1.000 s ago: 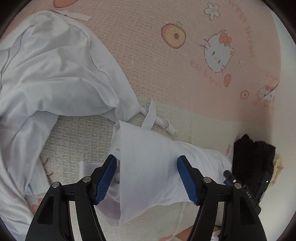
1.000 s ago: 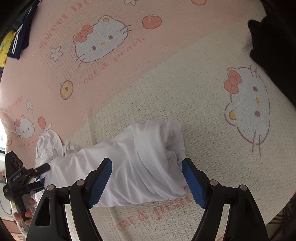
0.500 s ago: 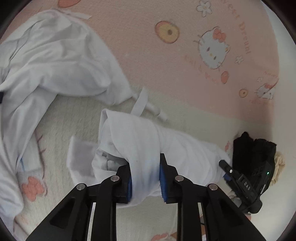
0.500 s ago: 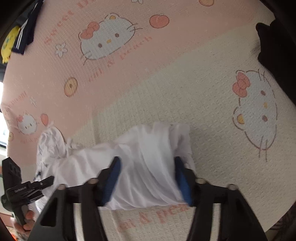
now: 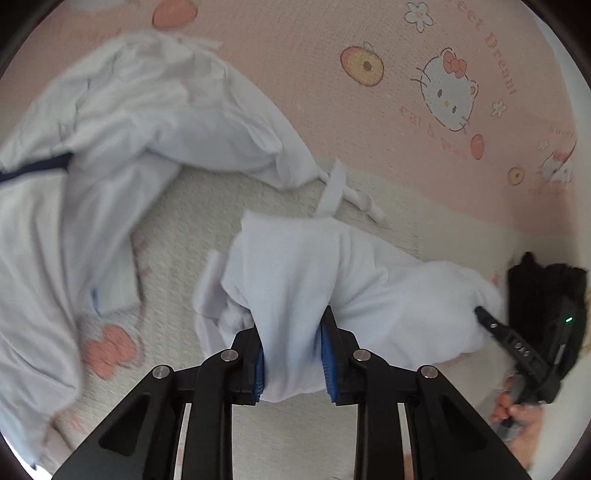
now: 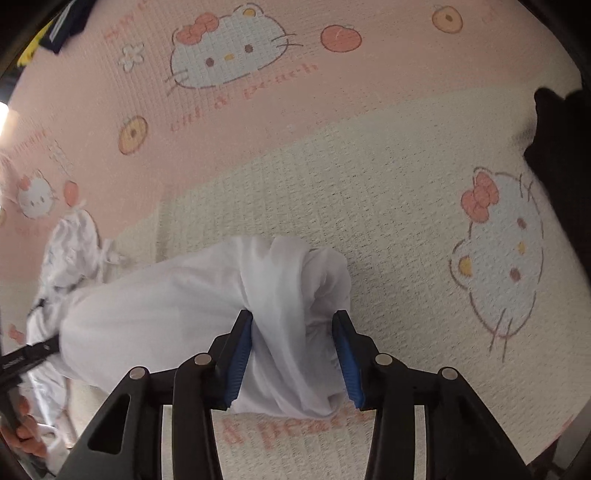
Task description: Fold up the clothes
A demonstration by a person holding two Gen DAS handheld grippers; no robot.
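Note:
A white garment (image 5: 332,280) lies bunched in a long roll on the pink and cream cartoon-cat blanket (image 5: 369,33). My left gripper (image 5: 291,360) is shut on one end of it, cloth pinched between the blue pads (image 5: 258,373). My right gripper (image 6: 293,360) is shut on the other end of the white garment (image 6: 192,306), a thick wad of cloth between its blue pads (image 6: 236,365). In the left wrist view the right gripper (image 5: 524,354) shows at the far right, held by a hand (image 5: 517,417).
A second, larger white garment (image 5: 110,155) with a dark trim sprawls at the left. A black garment (image 5: 543,295) lies at the right beyond the roll, and the black garment (image 6: 561,155) also fills the right edge of the right wrist view. Dark and yellow clothes (image 6: 48,33) sit top left.
Both grippers went from open above the white garment to shut on its two ends. The cloth has bunched up between the pads and lifted slightly.

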